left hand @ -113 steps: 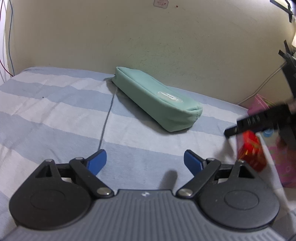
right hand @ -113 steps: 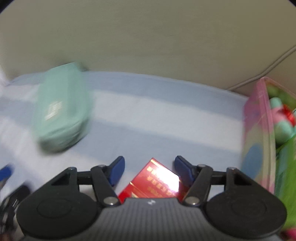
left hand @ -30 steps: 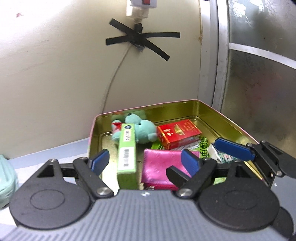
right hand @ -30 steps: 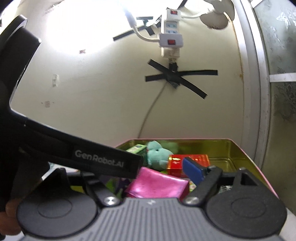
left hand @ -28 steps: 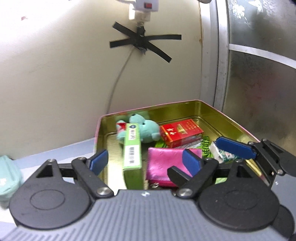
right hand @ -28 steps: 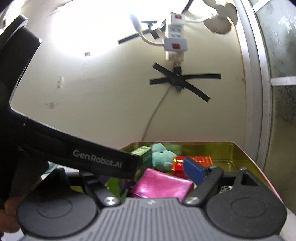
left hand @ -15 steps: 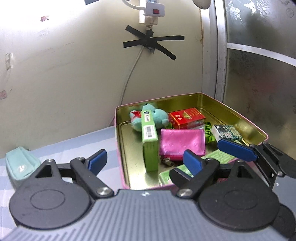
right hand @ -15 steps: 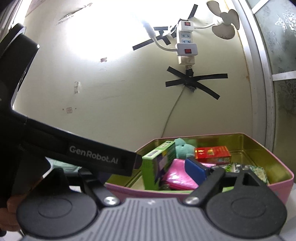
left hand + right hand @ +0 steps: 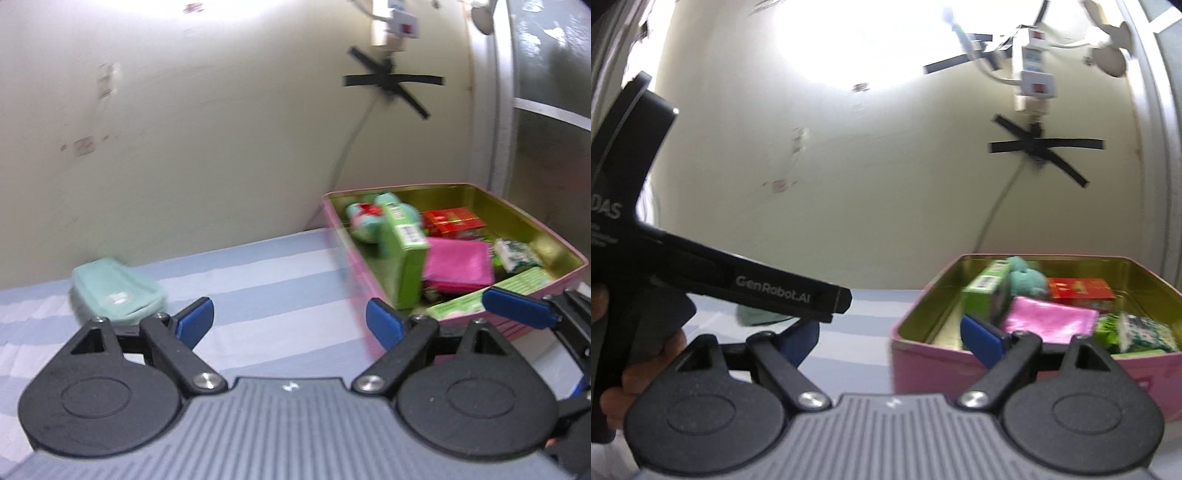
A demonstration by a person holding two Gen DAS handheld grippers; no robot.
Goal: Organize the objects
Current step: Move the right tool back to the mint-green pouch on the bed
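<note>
— What does the left wrist view give you?

— The left gripper (image 9: 290,321) has its blue pads apart over bare striped bedsheet (image 9: 258,291), nothing between them. A mint zip pouch (image 9: 117,291) lies well off to the left near the wall. The pink tin (image 9: 532,295) sits to the right, its near rim just behind the right pad. Inside: a green carton (image 9: 404,254) on edge, a magenta purse (image 9: 460,266), a red pack (image 9: 452,221), a teal plush toy (image 9: 364,219). The right gripper's blue finger (image 9: 517,314) pokes in at the tin's near corner.

— And the right wrist view?

— The right gripper (image 9: 894,338) is spread too, jaws just opened further and empty; its right pad overlaps the tin's (image 9: 923,350) near wall. The left gripper's black body (image 9: 738,284) crosses the left side, a hand (image 9: 635,373) on it. Open sheet lies between tin and pouch (image 9: 753,317).
</note>
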